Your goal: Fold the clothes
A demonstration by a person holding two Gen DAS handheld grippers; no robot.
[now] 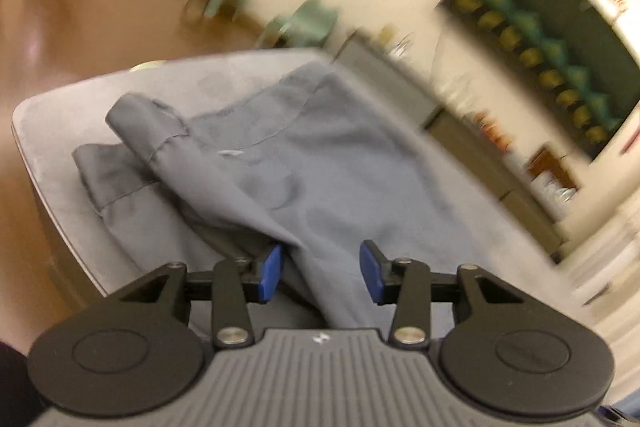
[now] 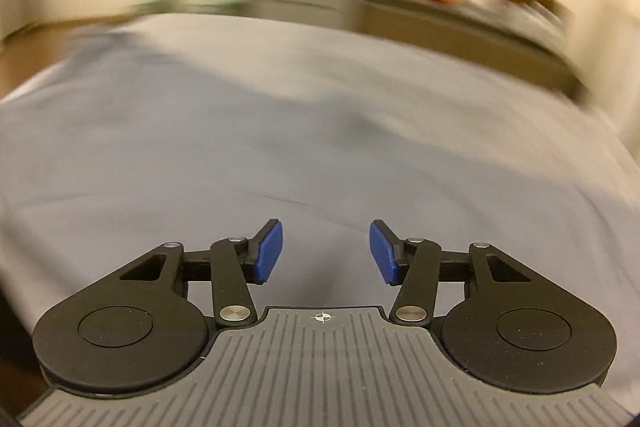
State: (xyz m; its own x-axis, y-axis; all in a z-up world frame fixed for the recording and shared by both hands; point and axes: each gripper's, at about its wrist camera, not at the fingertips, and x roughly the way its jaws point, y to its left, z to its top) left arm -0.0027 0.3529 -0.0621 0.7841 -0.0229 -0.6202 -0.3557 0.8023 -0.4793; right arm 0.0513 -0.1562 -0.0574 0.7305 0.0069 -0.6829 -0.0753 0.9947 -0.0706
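Grey garment [image 1: 304,155] spread on grey table [image 1: 52,131], sleeve folded over body. Left gripper [image 1: 320,269] parted, fabric ridge between pads, not pinched. Right gripper [image 2: 326,253] spread, nothing held (view blurred). Risk: ridge missed on closing, fold dragged askew. Long axis judged running away from left camera, sleeve cuff pointed far-left.

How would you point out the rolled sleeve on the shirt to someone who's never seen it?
Find the grey table; the grey shirt covers most of it. The sleeve crosses the shirt's left side, the only raised tube with a stitched cuff.
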